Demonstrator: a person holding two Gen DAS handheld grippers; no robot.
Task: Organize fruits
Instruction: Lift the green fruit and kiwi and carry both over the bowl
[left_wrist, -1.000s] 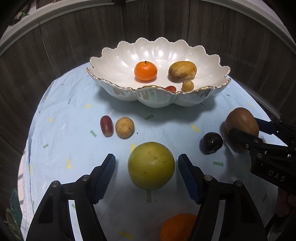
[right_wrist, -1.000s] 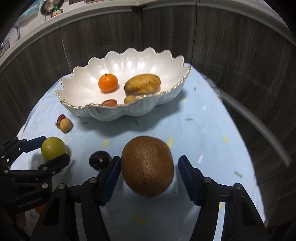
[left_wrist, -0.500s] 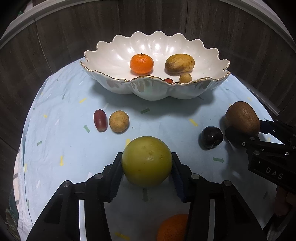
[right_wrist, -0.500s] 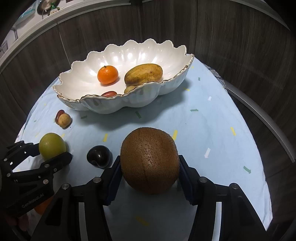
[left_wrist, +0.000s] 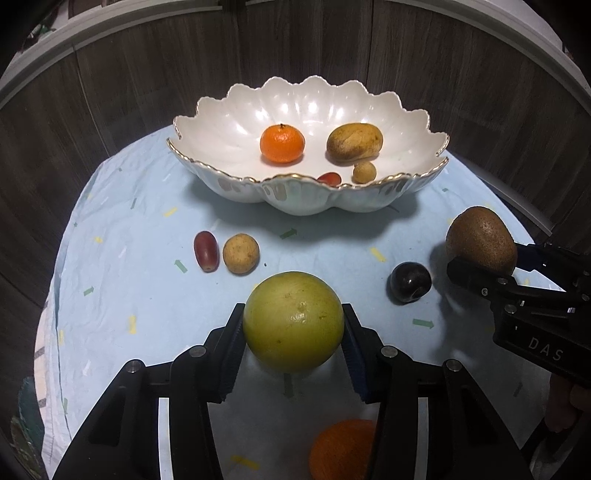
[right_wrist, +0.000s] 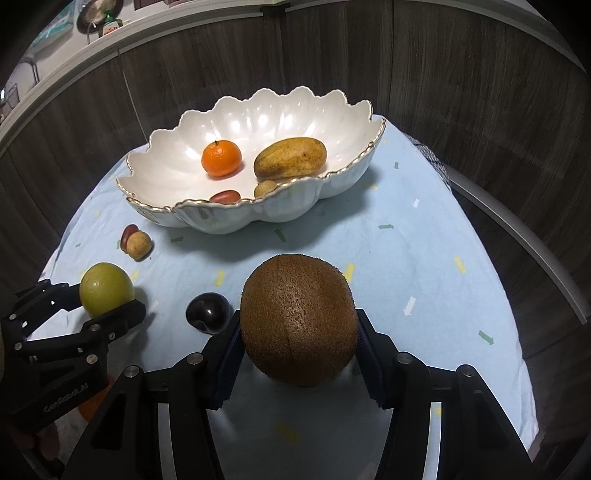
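Left gripper (left_wrist: 293, 328): jaws closed on the yellow fruit (left_wrist: 293, 322), just above the cloth (left_wrist: 122, 280).
Right gripper (right_wrist: 297, 332): jaws clamp the brown fruit (right_wrist: 298, 319), near the cloth's front.
Done: bowl (left_wrist: 221, 184) holds a tangerine (left_wrist: 282, 143), mango (left_wrist: 354, 141), one red and one small tan fruit.
Left: both gripped fruits, plum (left_wrist: 410, 282), grape (left_wrist: 206, 251), tan ball (left_wrist: 241, 253), orange (left_wrist: 341, 448).
In the way: the bowl's raised scalloped rim; the plum sits between the grippers.

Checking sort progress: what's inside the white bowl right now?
Inside the white bowl: a mandarin, a mango, a small tan fruit and a red one, partly hidden by the near rim.
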